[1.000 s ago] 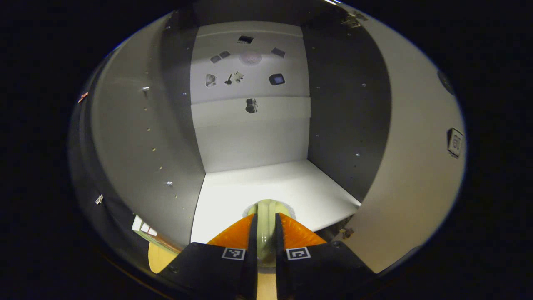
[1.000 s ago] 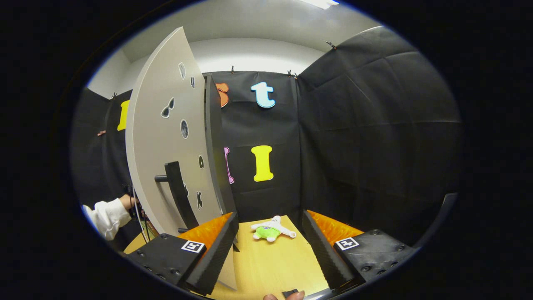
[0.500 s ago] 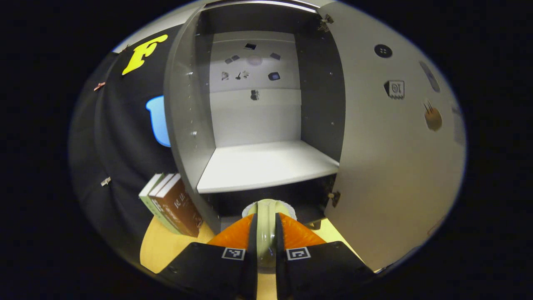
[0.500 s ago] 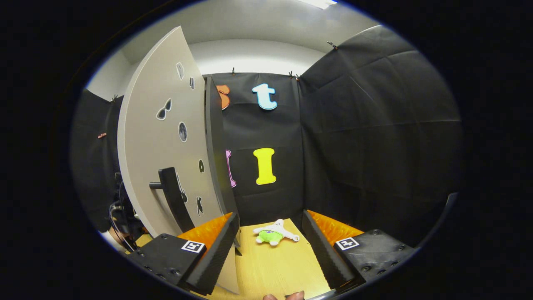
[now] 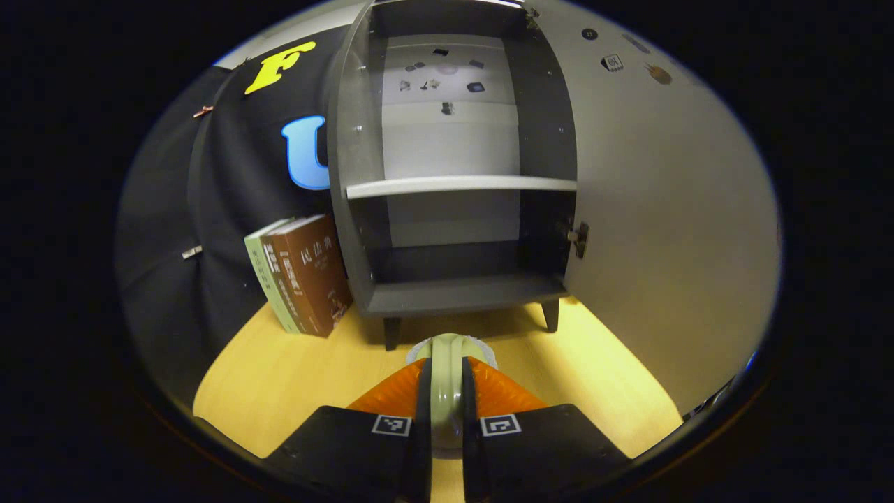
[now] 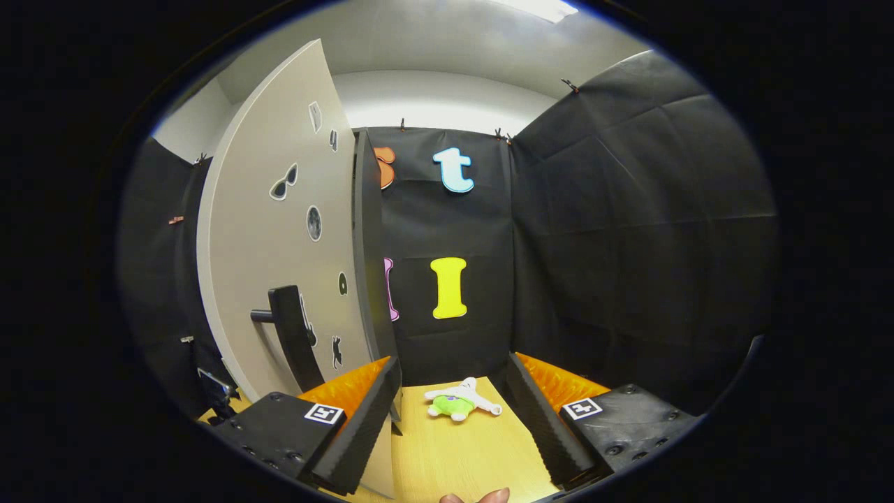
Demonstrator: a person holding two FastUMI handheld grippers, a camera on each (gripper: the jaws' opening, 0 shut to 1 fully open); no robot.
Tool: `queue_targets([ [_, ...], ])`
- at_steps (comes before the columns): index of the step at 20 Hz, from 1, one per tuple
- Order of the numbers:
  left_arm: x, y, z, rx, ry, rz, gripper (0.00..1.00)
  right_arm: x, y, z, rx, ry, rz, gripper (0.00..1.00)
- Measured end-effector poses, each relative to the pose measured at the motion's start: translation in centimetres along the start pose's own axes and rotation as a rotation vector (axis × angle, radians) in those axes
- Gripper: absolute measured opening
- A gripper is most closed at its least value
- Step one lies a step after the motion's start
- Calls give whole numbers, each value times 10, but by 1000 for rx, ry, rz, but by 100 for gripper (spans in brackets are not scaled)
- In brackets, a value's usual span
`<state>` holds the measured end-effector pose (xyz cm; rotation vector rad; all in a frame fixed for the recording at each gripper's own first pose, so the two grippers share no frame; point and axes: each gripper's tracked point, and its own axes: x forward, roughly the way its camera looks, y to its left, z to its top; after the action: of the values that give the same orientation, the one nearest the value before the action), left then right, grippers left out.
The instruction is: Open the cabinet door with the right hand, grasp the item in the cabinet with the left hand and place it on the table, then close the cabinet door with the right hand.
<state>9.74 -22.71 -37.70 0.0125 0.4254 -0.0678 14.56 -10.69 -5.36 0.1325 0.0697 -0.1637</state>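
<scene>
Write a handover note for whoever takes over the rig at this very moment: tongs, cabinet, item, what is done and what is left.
Left tongs: shut on a pale green item, held above the table in front of the cabinet.
Right tongs: open, holding nothing, beside the cabinet door; the door handle is to their left.
Door is wide open; the shelf and bottom compartment are bare.
A small plush toy lies on the table behind the right tongs.
Done: door opened, item taken out.
Left: set the item down, release, then close the door with the right tongs.

Recording booth: black cloth walls (image 6: 628, 209), small cabinet (image 5: 454, 209) on table (image 5: 279, 377).
</scene>
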Motion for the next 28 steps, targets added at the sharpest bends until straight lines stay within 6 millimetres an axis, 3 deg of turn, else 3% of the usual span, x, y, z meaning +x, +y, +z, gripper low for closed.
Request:
queue_targets([
  [4,8,-16,-57,-5,36,-10,22,6,3,-2,-5,3,26,98],
  [8,13,-23,-94,-19,67,-13,22,10,2,-5,-13,13,44,98],
  [17,22,-27,-132,-3,103,-12,24,17,4,-12,-23,28,61,98],
  [20,20,-32,-133,-15,100,-34,29,16,4,-11,-24,27,58,98],
  [24,16,-32,-122,17,71,-49,98,14,4,-9,-22,24,53,98],
  [28,2,-34,-94,10,40,-79,96,13,6,-4,-14,15,42,98],
])
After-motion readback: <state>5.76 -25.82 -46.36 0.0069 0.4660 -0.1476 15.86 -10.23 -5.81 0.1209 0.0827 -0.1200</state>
